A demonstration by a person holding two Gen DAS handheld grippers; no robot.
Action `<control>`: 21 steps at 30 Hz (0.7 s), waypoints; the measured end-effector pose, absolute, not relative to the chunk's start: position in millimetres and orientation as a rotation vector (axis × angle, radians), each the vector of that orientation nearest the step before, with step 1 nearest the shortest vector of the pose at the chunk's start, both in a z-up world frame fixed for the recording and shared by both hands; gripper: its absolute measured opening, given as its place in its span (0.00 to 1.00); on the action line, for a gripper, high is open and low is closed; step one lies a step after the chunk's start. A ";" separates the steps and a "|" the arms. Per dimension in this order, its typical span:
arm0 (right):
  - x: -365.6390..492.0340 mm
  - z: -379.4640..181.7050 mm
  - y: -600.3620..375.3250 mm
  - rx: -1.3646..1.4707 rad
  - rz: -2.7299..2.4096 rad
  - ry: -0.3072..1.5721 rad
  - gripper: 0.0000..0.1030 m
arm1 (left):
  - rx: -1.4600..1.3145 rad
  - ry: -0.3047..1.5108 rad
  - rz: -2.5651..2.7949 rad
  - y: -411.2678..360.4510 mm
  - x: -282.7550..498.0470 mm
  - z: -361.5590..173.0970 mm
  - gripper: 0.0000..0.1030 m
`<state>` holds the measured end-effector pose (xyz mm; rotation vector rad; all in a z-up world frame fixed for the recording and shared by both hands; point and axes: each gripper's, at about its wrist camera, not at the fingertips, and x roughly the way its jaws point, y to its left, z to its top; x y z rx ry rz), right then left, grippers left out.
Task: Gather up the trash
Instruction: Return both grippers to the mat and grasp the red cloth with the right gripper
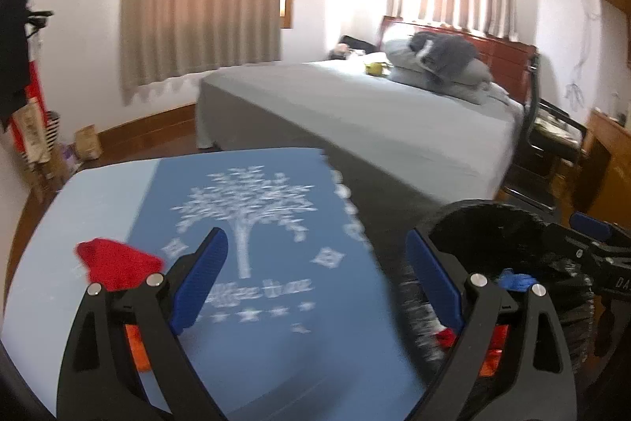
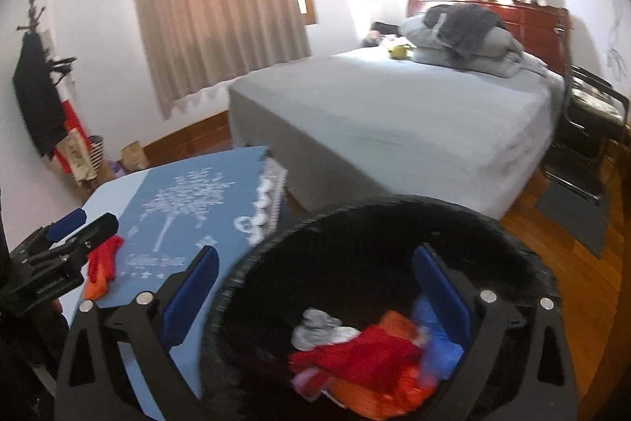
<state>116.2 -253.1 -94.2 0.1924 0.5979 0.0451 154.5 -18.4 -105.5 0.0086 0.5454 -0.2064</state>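
A black bin (image 2: 378,223) stands beside the blue table; it holds red, orange, blue and grey crumpled scraps (image 2: 366,354). My right gripper (image 2: 315,294) is open and empty over the bin's near rim. My left gripper (image 1: 315,275) is open and empty above the blue tree-print cloth (image 1: 252,223). A red crumpled scrap (image 1: 114,263) lies on the table just left of its left finger. In the right wrist view that scrap (image 2: 103,259) sits with an orange piece (image 2: 94,289) next to the left gripper (image 2: 75,223). The bin (image 1: 504,223) is right of the left gripper.
A bed (image 2: 394,113) with grey sheets and piled bedding (image 2: 461,34) fills the middle of the room. A dark chair (image 2: 591,129) stands right of it on the wooden floor. Curtains hang behind. Bags and clothes are at the left wall (image 2: 43,105).
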 end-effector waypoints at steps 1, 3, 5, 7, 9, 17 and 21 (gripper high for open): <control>118.7 -93.4 -246.0 0.188 0.058 0.597 0.94 | 0.006 0.546 -0.190 -10.7 153.8 -105.5 0.87; 126.1 -92.4 -229.1 0.176 0.089 0.596 0.94 | 0.005 0.547 -0.154 6.6 152.7 -105.2 0.87; 131.5 -92.1 -215.7 0.170 0.112 0.598 0.94 | 0.005 0.548 -0.122 22.5 150.4 -105.7 0.87; 137.6 -92.1 -199.9 0.159 0.141 0.601 0.94 | 0.004 0.551 -0.090 39.3 148.5 -106.5 0.87; 143.8 -93.2 -182.2 0.144 0.169 0.602 0.94 | 0.002 0.555 -0.059 55.1 146.8 -107.7 0.87; 162.7 -106.6 -127.4 0.107 0.245 0.635 0.94 | -0.012 0.595 0.037 107.0 144.1 -123.6 0.86; 172.9 -117.1 -101.7 0.087 0.272 0.651 0.94 | -0.029 0.617 0.072 127.3 143.3 -132.7 0.86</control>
